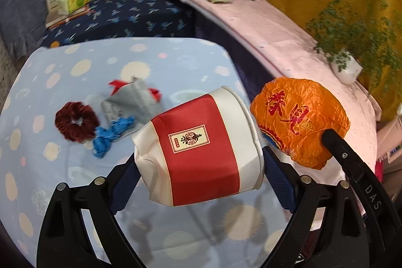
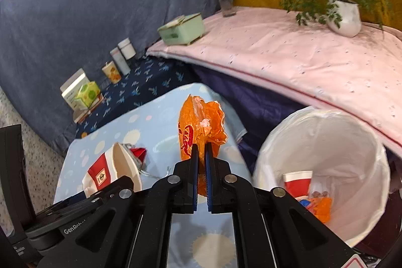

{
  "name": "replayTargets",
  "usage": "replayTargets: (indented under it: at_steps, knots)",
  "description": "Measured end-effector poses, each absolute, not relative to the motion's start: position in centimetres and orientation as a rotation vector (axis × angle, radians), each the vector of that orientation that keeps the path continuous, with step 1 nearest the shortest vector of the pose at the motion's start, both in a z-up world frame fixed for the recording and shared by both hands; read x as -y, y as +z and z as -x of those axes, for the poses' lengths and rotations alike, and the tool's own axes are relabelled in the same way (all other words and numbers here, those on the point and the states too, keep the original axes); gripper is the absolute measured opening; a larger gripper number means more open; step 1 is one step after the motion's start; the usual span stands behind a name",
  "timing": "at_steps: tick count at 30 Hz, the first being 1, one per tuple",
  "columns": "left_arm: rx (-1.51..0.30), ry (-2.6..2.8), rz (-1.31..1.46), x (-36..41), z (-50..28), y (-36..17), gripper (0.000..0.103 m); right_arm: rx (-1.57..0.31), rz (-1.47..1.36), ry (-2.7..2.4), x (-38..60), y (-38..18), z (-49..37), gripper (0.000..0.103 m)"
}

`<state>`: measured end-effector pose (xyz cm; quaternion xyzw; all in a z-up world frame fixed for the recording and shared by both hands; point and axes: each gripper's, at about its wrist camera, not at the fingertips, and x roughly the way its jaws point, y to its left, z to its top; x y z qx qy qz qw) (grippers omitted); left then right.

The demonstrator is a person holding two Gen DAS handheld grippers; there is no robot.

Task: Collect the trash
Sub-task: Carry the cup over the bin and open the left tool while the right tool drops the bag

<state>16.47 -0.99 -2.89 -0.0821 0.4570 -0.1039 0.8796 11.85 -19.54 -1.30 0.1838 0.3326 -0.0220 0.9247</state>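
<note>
Left wrist view: left tool [image 1: 201, 155] is closed across a crushed red-and-white paper cup [image 1: 198, 150], held clear above the bench [image 1: 50, 192]. Just to its right, an orange wrapper [image 1: 299, 119] hangs pinched in the other tool, of which only one black finger shows here. Still lying on the bench cloth are a grey foil packet [image 1: 130, 102] with red scraps, a blue crumpled strip [image 1: 110, 135] and a dark red scrunchie [image 1: 76, 121]; whether the scrunchie counts as trash cannot be told.

Right wrist view: right tool [image 2: 201, 152] has its blue pads drawn narrow on the orange wrapper [image 2: 198, 127], held above the bench edge. The white lined bin [image 2: 324, 167] stands just right of the bench, below the pink-covered surface [image 2: 301, 62]. Inside it lie a red paper cup [image 2: 299, 183] and orange and blue scraps.

Assessment: collection appears partly done. Some items are binned, two are in hand and not yet dropped, and at least two or three remain on the bench.
</note>
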Motion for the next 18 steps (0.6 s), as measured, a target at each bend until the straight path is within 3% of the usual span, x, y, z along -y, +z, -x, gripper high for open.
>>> replayTargets:
  at_steps: [18]
  knots:
    - [-0.906,-0.495,0.017,13.9,-12.2,0.2,0.088,-0.586,-0.453,-0.217,29.3,0.9,-4.6,0.005]
